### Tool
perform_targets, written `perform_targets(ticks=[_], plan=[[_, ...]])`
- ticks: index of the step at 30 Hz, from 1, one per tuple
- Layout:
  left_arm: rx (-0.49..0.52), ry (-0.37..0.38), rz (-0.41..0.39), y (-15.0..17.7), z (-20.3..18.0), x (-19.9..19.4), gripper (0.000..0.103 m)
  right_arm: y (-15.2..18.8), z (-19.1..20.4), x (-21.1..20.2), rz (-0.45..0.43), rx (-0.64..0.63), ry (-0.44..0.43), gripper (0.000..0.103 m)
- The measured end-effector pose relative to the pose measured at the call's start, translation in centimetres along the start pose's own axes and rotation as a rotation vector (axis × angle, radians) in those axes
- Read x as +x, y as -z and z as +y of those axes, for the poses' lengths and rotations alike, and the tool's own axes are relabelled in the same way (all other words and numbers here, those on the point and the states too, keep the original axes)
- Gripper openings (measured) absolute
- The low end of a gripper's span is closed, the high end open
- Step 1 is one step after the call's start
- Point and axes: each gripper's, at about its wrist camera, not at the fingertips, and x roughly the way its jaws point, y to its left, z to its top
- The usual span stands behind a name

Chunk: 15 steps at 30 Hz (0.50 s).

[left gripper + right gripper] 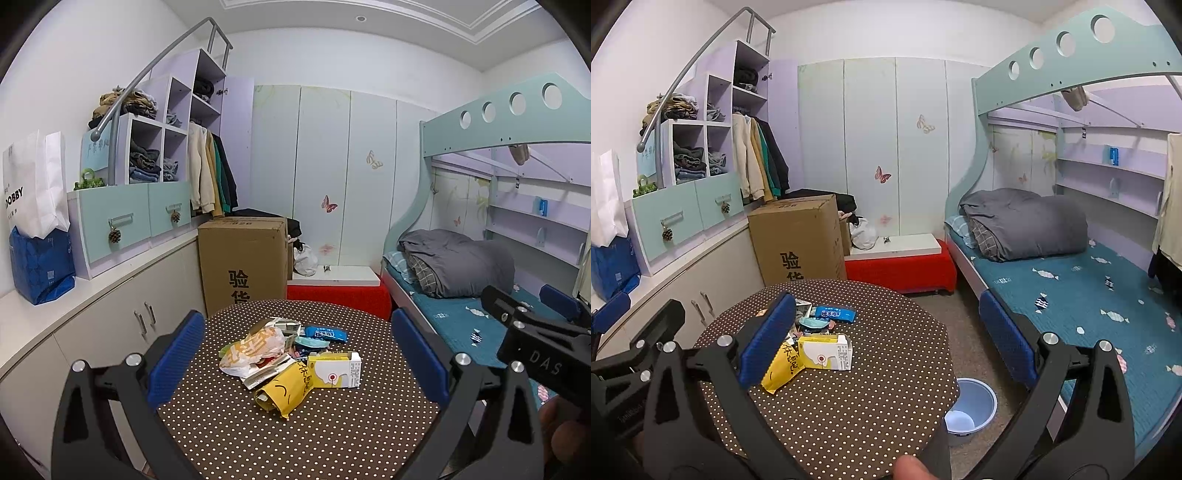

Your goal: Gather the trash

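left gripper (299, 354), lower centre of the left wrist view, is spread wide and holds nothing; its blue pads (177, 354) frame a heap of trash (291, 354) on a round dotted table (332, 424). the heap sits mid-frame: a crumpled orange-printed bag (255, 347), a yellow wrapper (284, 391), a yellow and white carton (334, 369) lying on its side, a blue packet (325, 333). right gripper (882, 343), in the lower half of its own view, is also spread and empty, hovering above the table's near right edge. a pale blue bin (971, 410) stands on the floor, lower centre right, just beside the table. behind, a cardboard box (242, 258) at centre and a bunk bed (461, 321) at right.
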Motion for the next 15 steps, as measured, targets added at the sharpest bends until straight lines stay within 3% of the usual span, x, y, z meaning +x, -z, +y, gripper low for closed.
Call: perform_targets(ticks=[15], plan=[[-0.006,0.002,0.010,0.50,0.25,0.45,0.099,0.50,-0.09,0.29,0.007,-0.003,0.004,0.097]])
